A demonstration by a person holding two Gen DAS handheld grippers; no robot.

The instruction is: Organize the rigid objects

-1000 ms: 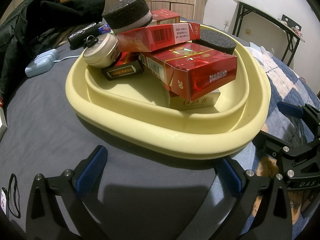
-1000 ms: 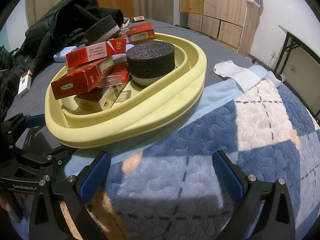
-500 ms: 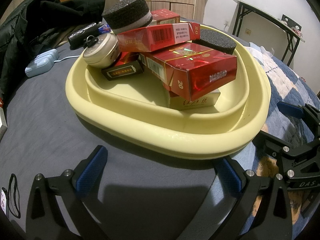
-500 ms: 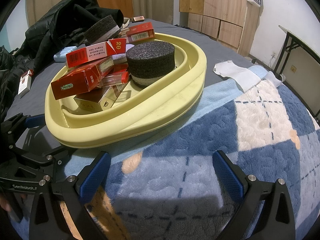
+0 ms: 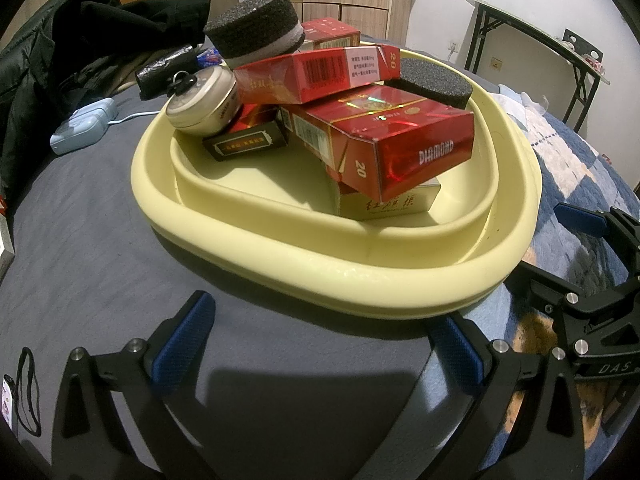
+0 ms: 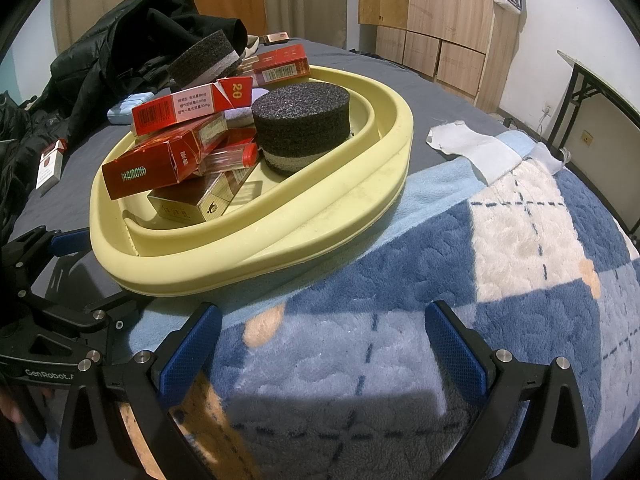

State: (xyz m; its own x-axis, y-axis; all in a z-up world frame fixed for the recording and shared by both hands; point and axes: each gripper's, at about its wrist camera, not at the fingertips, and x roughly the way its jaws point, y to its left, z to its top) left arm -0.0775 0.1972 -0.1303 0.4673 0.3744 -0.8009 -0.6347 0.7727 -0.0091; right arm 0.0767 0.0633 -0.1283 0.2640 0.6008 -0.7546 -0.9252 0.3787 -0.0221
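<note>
A pale yellow basin (image 5: 360,288) (image 6: 248,252) sits on the bed, piled with red cigarette boxes (image 5: 400,148) (image 6: 160,164), two black foam discs (image 5: 256,24) (image 6: 304,120) and a round cream tin (image 5: 200,100). My left gripper (image 5: 320,344) is open and empty, just in front of the basin's near rim. My right gripper (image 6: 320,344) is open and empty over the blue plaid blanket (image 6: 520,260), to the right of the basin. Each gripper shows at the edge of the other's view.
A dark jacket (image 5: 60,52) (image 6: 120,48) lies behind the basin. A light blue case (image 5: 80,128) and a loose cigarette pack (image 6: 50,164) lie on the grey sheet. A white cloth (image 6: 472,148) lies on the blanket. A folding table (image 5: 540,40) stands at the right.
</note>
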